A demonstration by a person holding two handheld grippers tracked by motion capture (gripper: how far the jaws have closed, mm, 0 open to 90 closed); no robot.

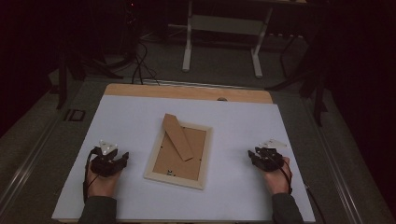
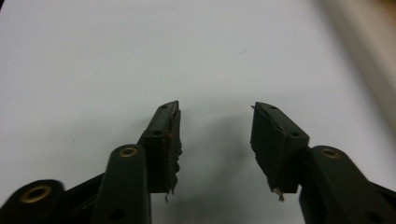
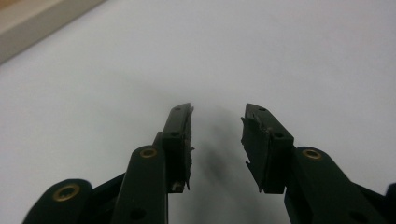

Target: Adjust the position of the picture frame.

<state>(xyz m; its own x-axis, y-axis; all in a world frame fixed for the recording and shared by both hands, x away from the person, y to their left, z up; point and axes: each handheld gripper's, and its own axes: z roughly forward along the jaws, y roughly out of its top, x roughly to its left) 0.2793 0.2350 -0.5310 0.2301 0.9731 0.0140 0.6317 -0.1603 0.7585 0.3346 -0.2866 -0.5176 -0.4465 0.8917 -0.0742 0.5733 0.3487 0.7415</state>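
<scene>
Broad white rectangular table [image 1: 233, 126], topped with a strip of bare light wood along its far edge, spread from near edge to far edge in the high view; lying near its middle, slightly left of centre, a pale wooden picture frame [image 1: 179, 178], face down, turned a little askew to the table's edges, brown cardboard backing upward; hinged on that backing, a long brown cardboard stand flap [image 1: 177, 136], reaching past the frame's far rim toward the far edge.

Near the left part of the near edge, left of the frame and well apart from it, the black left gripper [image 1: 122, 157] in a hand, grey three-cornered plate on top; seen in the left gripper view [image 2: 215, 108] with jaws spread, bare white surface between the worn pads, nothing pinched; pale frame rim blurred at the upper right corner of that view.

Near the right part of the near edge, right of the frame and well apart from it, the black right gripper [image 1: 252, 154] in the other hand; seen in the right gripper view [image 3: 218, 108] with jaws likewise spread, nothing between them; frame rim blurred at the upper left corner there.
</scene>
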